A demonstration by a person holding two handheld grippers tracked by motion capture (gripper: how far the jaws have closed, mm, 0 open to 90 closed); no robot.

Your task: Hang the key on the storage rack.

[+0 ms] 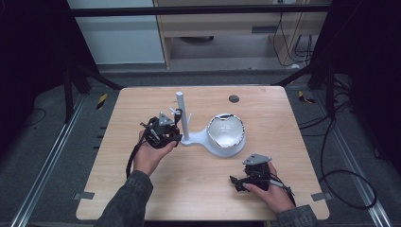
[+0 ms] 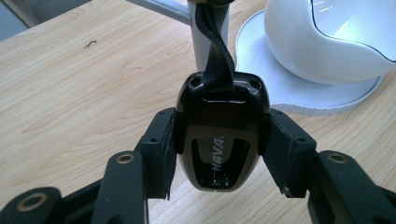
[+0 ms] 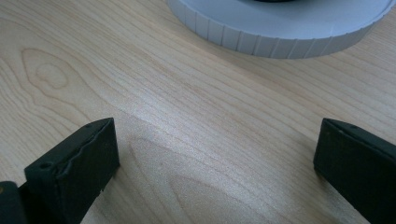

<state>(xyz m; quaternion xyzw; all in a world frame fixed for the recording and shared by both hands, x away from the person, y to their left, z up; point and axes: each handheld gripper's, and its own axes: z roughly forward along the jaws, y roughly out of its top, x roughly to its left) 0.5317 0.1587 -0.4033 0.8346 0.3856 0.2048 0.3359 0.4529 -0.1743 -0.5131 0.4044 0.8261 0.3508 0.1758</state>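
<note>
A glossy black car key fob (image 2: 218,135) with white lettering is being shown against the pale wood-grain table (image 2: 74,98); a white ridged-edge stand (image 2: 299,100) is being lit brightly.

Black key fob (image 2: 218,140) with strap, clamped upright beside the white post (image 2: 205,42).

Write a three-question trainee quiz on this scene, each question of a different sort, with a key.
1. True or false: the left gripper is shut on the black key fob.
2. What rests on the round part of the white stand's base? A) a red cup B) a white bowl C) a folded cloth
3. Fill in: the right gripper has its jaws ____ over bare table.

Key: 1 true; the pads press the fob's two sides, and its strap runs up toward the stand's post. 2 B. 3 open.
</note>
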